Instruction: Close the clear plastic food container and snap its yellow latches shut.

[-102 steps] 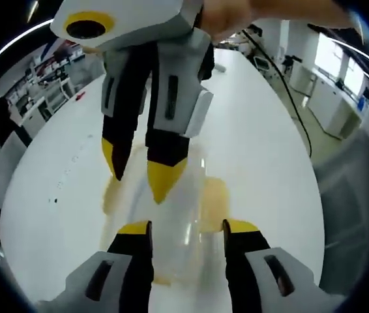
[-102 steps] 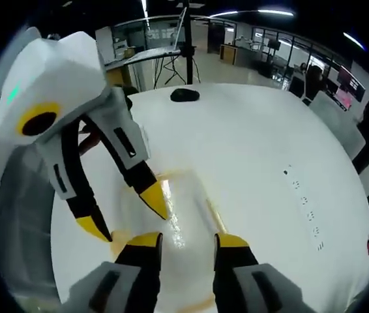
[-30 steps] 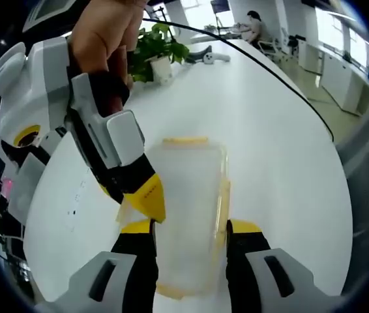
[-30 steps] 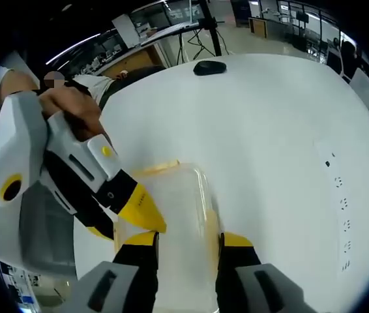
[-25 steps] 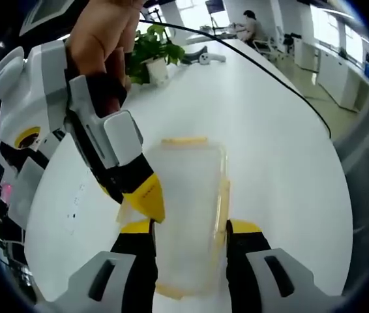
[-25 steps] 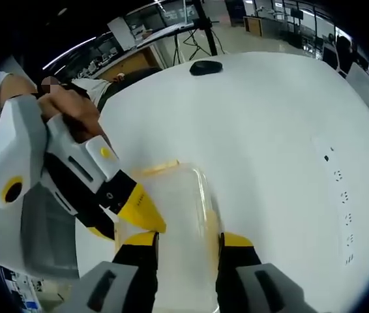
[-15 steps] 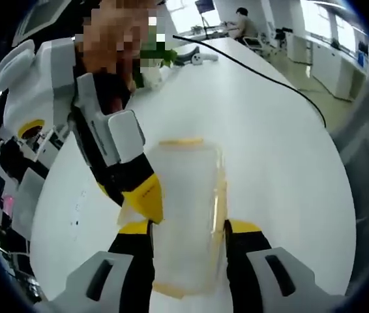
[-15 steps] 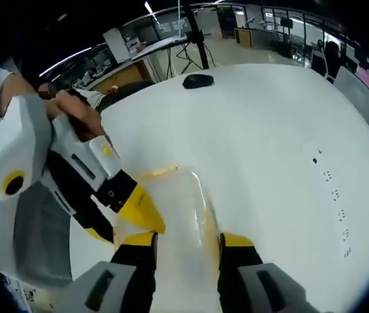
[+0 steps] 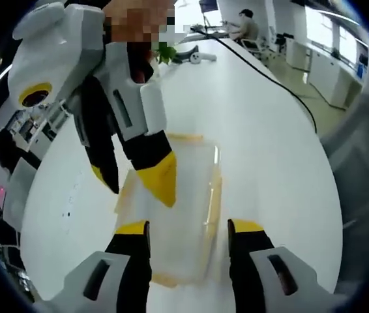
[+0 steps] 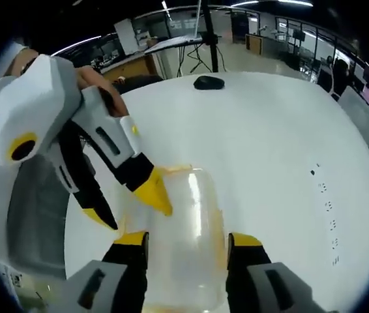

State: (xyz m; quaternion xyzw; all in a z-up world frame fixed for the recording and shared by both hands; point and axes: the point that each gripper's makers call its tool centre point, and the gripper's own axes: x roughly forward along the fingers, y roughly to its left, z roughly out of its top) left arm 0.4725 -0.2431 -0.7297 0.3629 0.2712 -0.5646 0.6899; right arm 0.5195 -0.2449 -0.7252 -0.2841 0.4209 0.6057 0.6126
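Both the left gripper (image 9: 189, 227) and right gripper (image 10: 188, 240) hang spread over the clear rectangular plastic food container (image 9: 175, 208) with yellow latches.

The left gripper (image 9: 190, 228) points forward with its two yellow-tipped jaws spread apart, nothing clamped between them. In the right gripper view it (image 10: 132, 208) reaches in from the left, angled downward, jaws parted, one yellow tip ahead of the other, with the person's hand (image 10: 96, 81) wrapped around the handle behind its white body.

The right gripper (image 10: 188, 240) likewise has its jaws wide apart and free. In the left gripper view it (image 9: 135, 182) descends from the upper left, tips pointing down and parted, the nearer jaw showing a broad yellow wedge, the farther one a narrow yellow edge. The hand holding it sits at the top behind the white housing, mostly blurred.
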